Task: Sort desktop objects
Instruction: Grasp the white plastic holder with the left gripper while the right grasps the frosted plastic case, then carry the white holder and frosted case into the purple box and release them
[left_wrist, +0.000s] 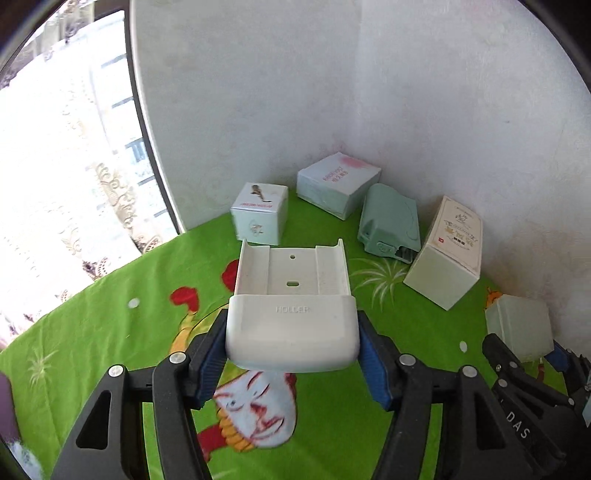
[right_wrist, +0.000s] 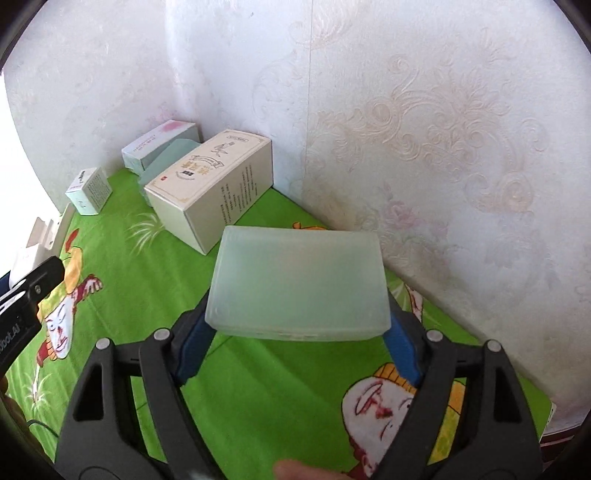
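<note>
So the green cartoon cloth (right_wrist: 122, 266) covers the desk, boxes lined up at the wall. Right gripper (right_wrist: 295, 325) is clamped on a frosted plastic case (right_wrist: 295, 284), left gripper (left_wrist: 291, 354) on a white holder (left_wrist: 291, 325), both held above the cloth.

The holder (left_wrist: 291, 310) sits between the fingers of the left gripper (left_wrist: 291, 354), above the tablecloth (left_wrist: 110, 332). Behind it, along the wall (left_wrist: 443, 110), stand a small box (left_wrist: 260, 214) at the left, a flat box (left_wrist: 338, 184) in the corner, a stapler (left_wrist: 389, 225) just right of it, then a tall box (left_wrist: 447, 254) lying on its side. The right gripper (right_wrist: 299, 332) holds a plastic case (right_wrist: 299, 284) to the right of the holder, in front of the tall box.
</note>
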